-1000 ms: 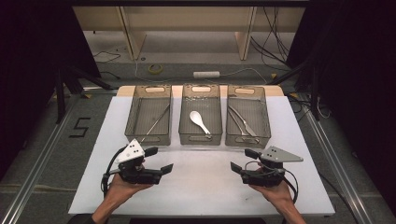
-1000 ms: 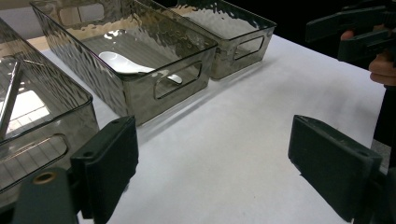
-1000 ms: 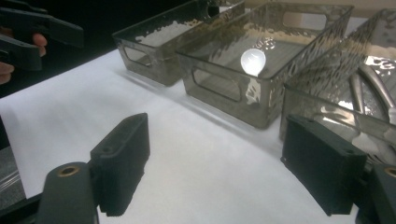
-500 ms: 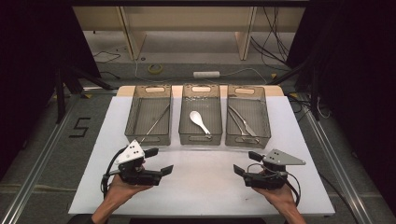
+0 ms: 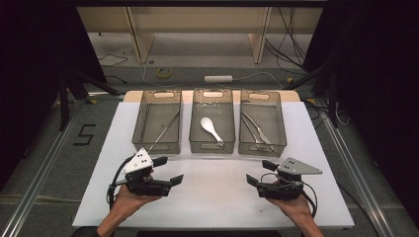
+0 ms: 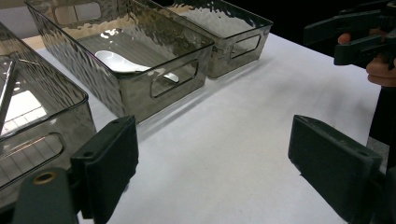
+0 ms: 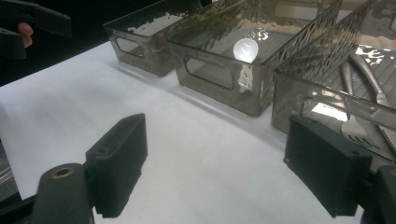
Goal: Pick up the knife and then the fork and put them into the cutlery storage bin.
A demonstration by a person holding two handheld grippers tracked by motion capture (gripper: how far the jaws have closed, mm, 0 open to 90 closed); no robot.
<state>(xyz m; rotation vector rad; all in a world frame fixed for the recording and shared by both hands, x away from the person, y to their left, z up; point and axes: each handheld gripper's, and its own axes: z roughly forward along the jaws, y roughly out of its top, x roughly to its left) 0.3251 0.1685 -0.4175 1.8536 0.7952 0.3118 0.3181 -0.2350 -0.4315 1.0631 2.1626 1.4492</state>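
Bright white table, dark surroundings; glare on bins (near jaws blurred).

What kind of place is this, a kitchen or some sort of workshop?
Most likely a lab recording setup, not a kitchen: a white table with three clear bins of cutlery, loose cables on the floor, and hand-held grippers.

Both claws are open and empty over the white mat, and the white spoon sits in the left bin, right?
Not quite: the white spoon lies in the middle bin, as the high view shows. The left claw and right claw are indeed open and empty over the white mat.
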